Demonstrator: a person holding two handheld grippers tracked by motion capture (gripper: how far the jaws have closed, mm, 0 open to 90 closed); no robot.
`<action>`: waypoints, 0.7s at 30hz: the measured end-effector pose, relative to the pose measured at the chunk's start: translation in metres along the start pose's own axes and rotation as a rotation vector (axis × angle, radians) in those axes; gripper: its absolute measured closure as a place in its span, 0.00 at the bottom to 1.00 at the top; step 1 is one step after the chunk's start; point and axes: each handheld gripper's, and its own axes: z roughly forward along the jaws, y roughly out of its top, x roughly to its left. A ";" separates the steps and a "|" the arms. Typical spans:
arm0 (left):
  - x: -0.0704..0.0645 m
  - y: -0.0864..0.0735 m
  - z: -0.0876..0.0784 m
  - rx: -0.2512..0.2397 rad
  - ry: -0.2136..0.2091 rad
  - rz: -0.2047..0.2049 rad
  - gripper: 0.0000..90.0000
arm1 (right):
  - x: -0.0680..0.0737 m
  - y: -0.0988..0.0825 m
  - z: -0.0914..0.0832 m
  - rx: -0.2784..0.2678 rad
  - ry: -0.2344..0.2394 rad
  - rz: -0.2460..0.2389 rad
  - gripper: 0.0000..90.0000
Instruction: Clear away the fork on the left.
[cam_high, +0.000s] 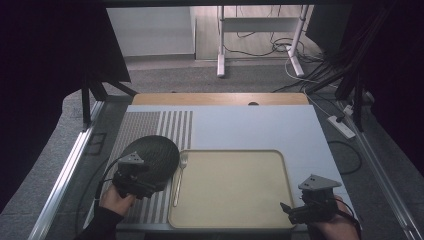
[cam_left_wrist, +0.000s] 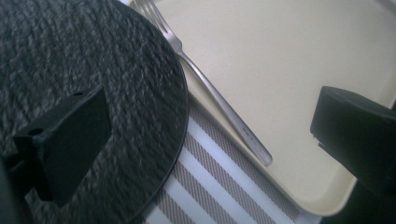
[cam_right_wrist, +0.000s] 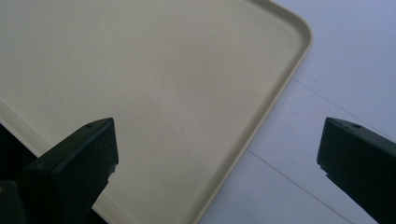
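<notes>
A dark round woven mat (cam_high: 151, 154) (cam_left_wrist: 93, 84) lies on a striped placemat (cam_high: 150, 125) (cam_left_wrist: 224, 191) at the left. A silver fork (cam_high: 178, 179) (cam_left_wrist: 212, 95) rests along the left rim of a beige tray (cam_high: 230, 187) (cam_left_wrist: 289, 60) (cam_right_wrist: 140, 70). My left gripper (cam_high: 149, 184) (cam_left_wrist: 210, 140) hovers open over the mat's near edge, its jaws astride the mat's rim and the fork's handle, holding nothing. My right gripper (cam_high: 295, 212) (cam_right_wrist: 217, 163) stands open above the tray's near right corner, with nothing between its jaws.
A pale blue-grey table cover (cam_high: 250, 125) (cam_right_wrist: 355, 56) lies under the tray and placemat. Beyond the table are a wooden edge (cam_high: 220, 98), white desk legs (cam_high: 220, 45), floor cables and a power strip (cam_high: 341, 126). Dark curtains flank both sides.
</notes>
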 end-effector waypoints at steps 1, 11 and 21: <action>0.000 -0.002 -0.002 -0.002 0.002 -0.004 0.00 | 0.000 0.000 0.000 -0.001 -0.001 0.001 0.00; -0.001 -0.024 -0.020 -0.010 0.009 -0.049 0.00 | 0.000 0.000 0.000 -0.002 -0.005 0.003 0.00; -0.005 -0.039 -0.032 -0.020 0.033 -0.060 0.00 | 0.000 0.000 -0.001 -0.006 -0.010 0.009 0.00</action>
